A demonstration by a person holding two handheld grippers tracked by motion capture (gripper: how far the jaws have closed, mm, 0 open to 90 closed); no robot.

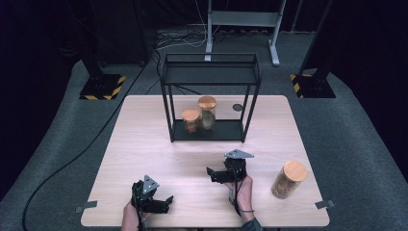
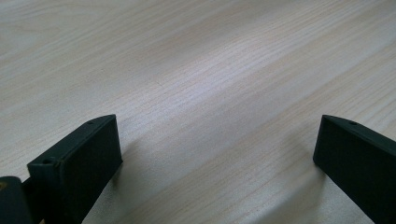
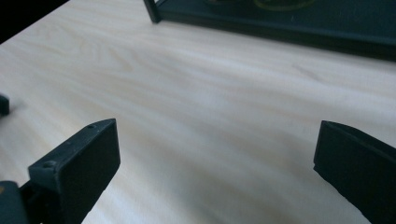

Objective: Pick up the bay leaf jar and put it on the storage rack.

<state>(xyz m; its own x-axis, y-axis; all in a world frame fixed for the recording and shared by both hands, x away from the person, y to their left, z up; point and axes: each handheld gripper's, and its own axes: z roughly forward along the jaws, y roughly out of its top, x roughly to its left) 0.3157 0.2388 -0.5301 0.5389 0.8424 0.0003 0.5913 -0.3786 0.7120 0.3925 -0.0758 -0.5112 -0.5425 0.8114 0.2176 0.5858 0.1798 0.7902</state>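
A black metal rack [image 1: 210, 77] stands at the far middle of the wooden table [image 1: 144, 134]. Its lower shelf holds a short cork-lidded jar [image 1: 191, 120] and a taller one [image 1: 207, 112]. A third cork-lidded jar [image 1: 288, 179] stands on the table near the right edge. My left gripper [image 1: 163, 202] rests low near the front edge, open [image 2: 219, 135] over bare wood. My right gripper [image 1: 212, 175] sits in front of the rack, left of the third jar, its jaws wide apart with nothing between them [image 3: 217, 135]. The rack's base [image 3: 280, 23] lies ahead of it.
A small dark round disc [image 1: 237, 107] lies on the table to the right of the rack. Grey carpet surrounds the table, with stand feet marked in yellow and black [image 1: 102, 87] and cables behind.
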